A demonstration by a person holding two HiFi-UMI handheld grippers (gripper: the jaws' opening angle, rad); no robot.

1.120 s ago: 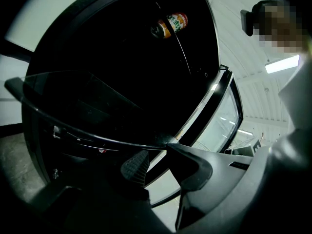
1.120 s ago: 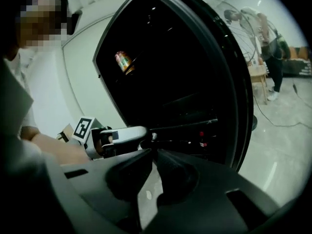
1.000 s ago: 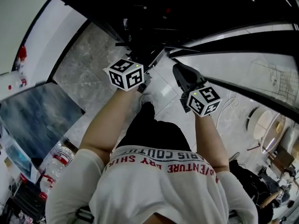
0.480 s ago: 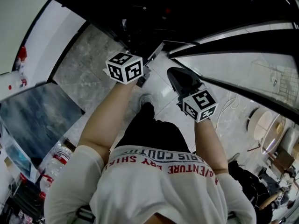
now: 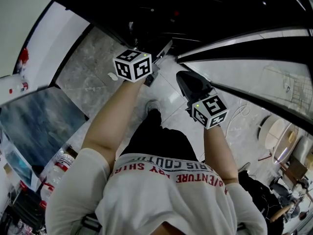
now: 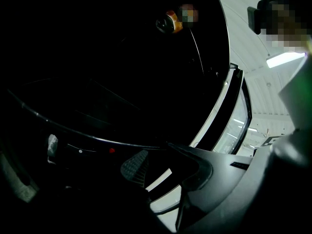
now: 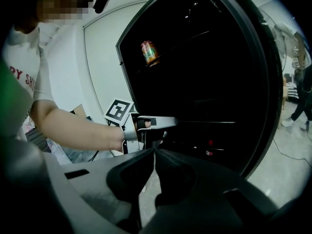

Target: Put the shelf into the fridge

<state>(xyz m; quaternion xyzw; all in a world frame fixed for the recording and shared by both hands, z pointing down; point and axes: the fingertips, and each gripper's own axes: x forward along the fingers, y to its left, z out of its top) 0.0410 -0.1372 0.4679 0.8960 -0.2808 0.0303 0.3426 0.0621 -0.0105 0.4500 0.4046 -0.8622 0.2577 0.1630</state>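
Observation:
The fridge (image 5: 195,13) is a dark cabinet ahead of me, and its glass door (image 5: 254,62) stands open to the right. A thin dark shelf (image 7: 209,122) lies level inside it. The shelf's front rim (image 6: 97,139) curves across the left gripper view towards my jaws. My left gripper (image 5: 165,48) reaches into the fridge opening at the shelf's left end. In its own view the left gripper (image 6: 158,165) has its jaws apart, and light shows through the gap. My right gripper (image 5: 183,76) hangs shut and empty in front of the fridge. From the right gripper (image 7: 154,152) I see the left gripper (image 7: 168,122).
An orange can (image 7: 149,51) stands on an upper shelf inside. Water bottles (image 5: 61,168) and a large blue-grey panel (image 5: 39,121) lie at my left. A round white stand (image 5: 276,131) is on the marble floor at the right. A person (image 7: 304,91) stands beyond the door.
My left gripper has moved a little forward, towards the fridge opening. The right gripper has drifted slightly back and stayed shut.

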